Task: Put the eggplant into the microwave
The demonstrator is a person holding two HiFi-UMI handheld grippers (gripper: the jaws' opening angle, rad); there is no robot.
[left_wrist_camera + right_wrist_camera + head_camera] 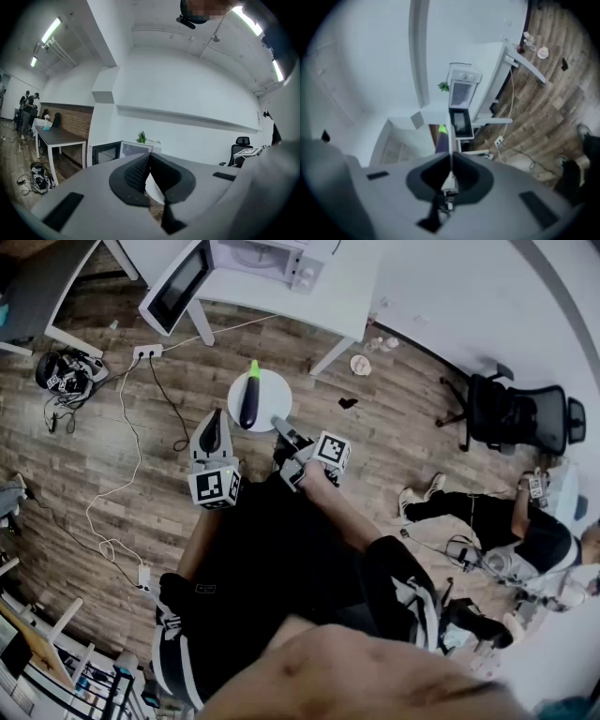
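A dark purple eggplant (248,401) with a green stem lies on a small round white stand (273,396) on the wood floor. Beyond it a white microwave (255,256) sits on a white table, its door (175,282) swung open to the left. My left gripper (216,415) is shut and empty, just left of the stand. My right gripper (278,424) is shut and empty at the stand's near right edge. In the right gripper view the eggplant (441,138) shows just past the shut jaws, with the microwave (462,90) beyond. The left gripper view looks over the microwave (121,150) at a white wall.
A white table (352,292) carries the microwave, its legs reaching down toward the stand. A power strip (146,352) and cables trail over the floor at left. A black office chair (523,416) and a seated person (487,521) are at right. Small items (361,364) lie by the wall.
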